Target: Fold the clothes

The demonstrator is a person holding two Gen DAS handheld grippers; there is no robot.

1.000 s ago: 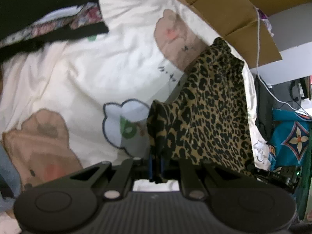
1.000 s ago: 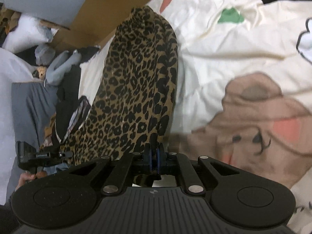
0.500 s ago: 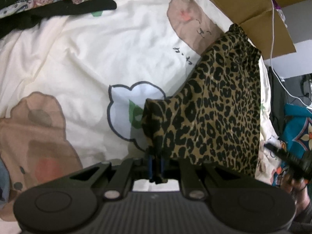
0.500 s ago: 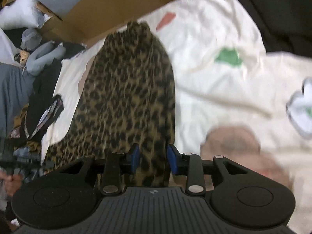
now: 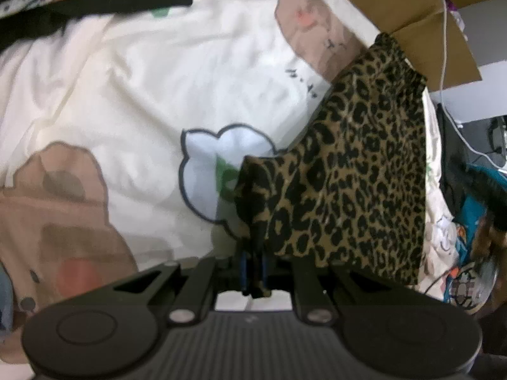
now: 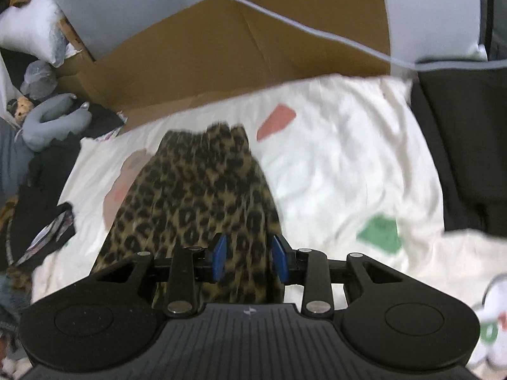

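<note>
Left wrist view: left gripper (image 5: pixel 253 269) is pinching leopard skirt (image 5: pixel 348 174) corner, right gripper (image 6: pixel 248 258) is hovering spread, having just opened; keep fabric taut while laying flat.

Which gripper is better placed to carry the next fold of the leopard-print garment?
Left, probably. The left gripper is shut on a corner of the leopard-print garment, lifted off the bedsheet. The right gripper has just been opening; its pads stand apart over the cloth, pinching nothing, so it would need to regrasp first.
</note>
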